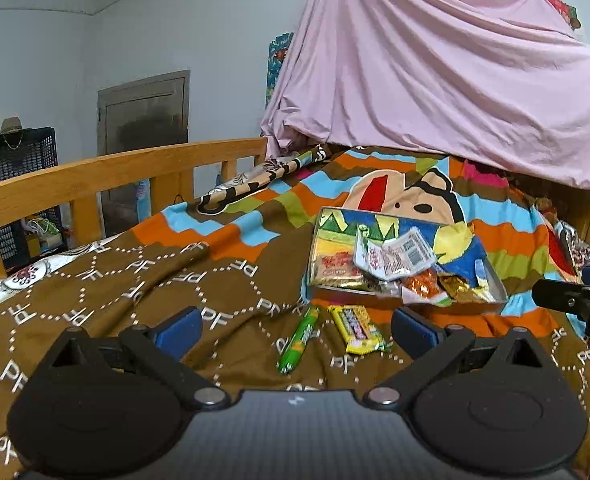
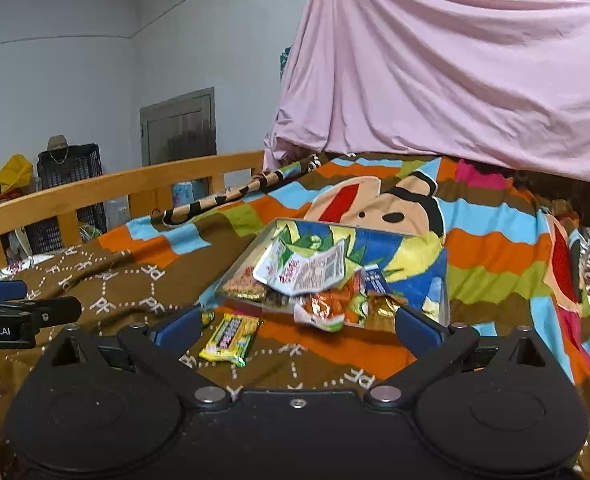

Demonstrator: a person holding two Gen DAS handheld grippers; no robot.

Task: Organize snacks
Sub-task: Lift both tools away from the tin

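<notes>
On the bed [image 1: 143, 280], both tongs [image 1: 293, 328] [image 2: 295, 328] gape apart, empty; two snacks lie outside the tin [image 1: 495, 280], probably waiting to go in

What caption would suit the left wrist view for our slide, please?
Open left hand-held gripper above a green candy tube and yellow packet, beside the snack-filled tin.

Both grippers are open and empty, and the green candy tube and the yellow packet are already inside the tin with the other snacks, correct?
Not quite. The left wrist view shows the green candy tube and yellow packet on the blanket before the tin, not inside. The left gripper and right gripper are open, empty.
</notes>
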